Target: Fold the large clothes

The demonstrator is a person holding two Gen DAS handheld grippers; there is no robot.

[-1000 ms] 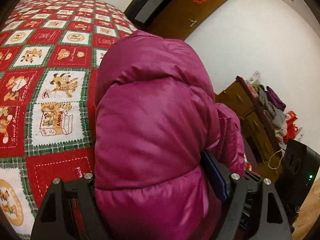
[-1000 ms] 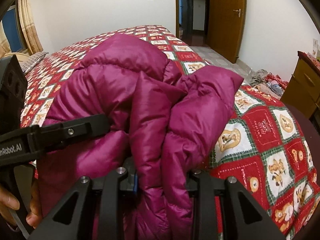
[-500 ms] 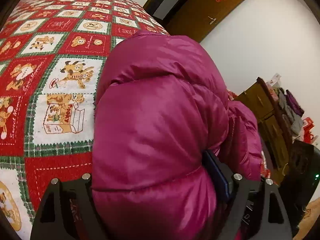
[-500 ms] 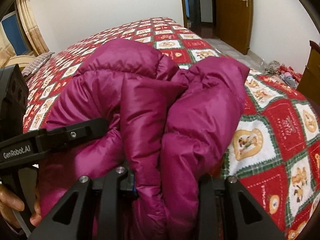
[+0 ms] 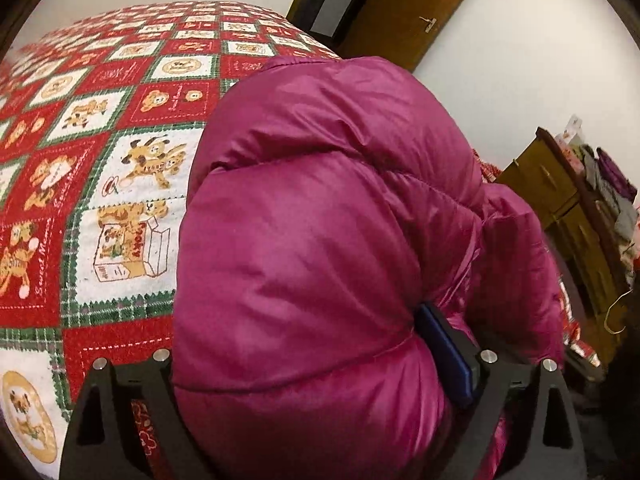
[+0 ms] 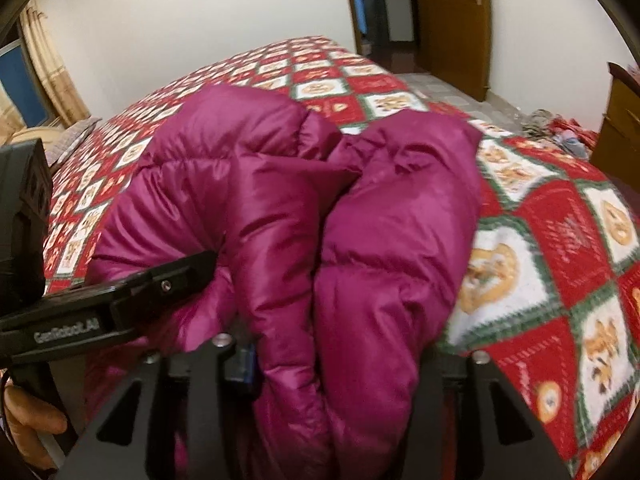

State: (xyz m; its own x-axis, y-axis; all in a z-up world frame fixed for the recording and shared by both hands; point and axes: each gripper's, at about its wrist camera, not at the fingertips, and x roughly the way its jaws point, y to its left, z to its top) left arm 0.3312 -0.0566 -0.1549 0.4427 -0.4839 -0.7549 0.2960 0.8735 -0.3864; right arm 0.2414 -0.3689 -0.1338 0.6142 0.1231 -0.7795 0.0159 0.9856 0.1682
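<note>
A magenta puffer jacket (image 5: 320, 240) is bunched into a thick fold over the bed and fills both views (image 6: 312, 216). My left gripper (image 5: 316, 384) is shut on a fat fold of the jacket; its blue pad (image 5: 444, 356) presses into the right side, and the left pad is hidden by fabric. My right gripper (image 6: 340, 364) is shut on another fold of the jacket near its lower edge. The left gripper's arm (image 6: 120, 300) shows in the right wrist view, with its tip pressed into the jacket's left side.
The bed carries a red, white and green patchwork quilt (image 5: 100, 160) with bear pictures. A wooden door (image 6: 452, 20) stands at the back. A wooden dresser (image 5: 568, 216) with piled clothes is on the right. Curtains (image 6: 44, 76) hang at the left.
Both grippers have lifted and carried the jacket further over the bed; the right wrist view has pulled back and is blurred from motion. Both grips have held.
</note>
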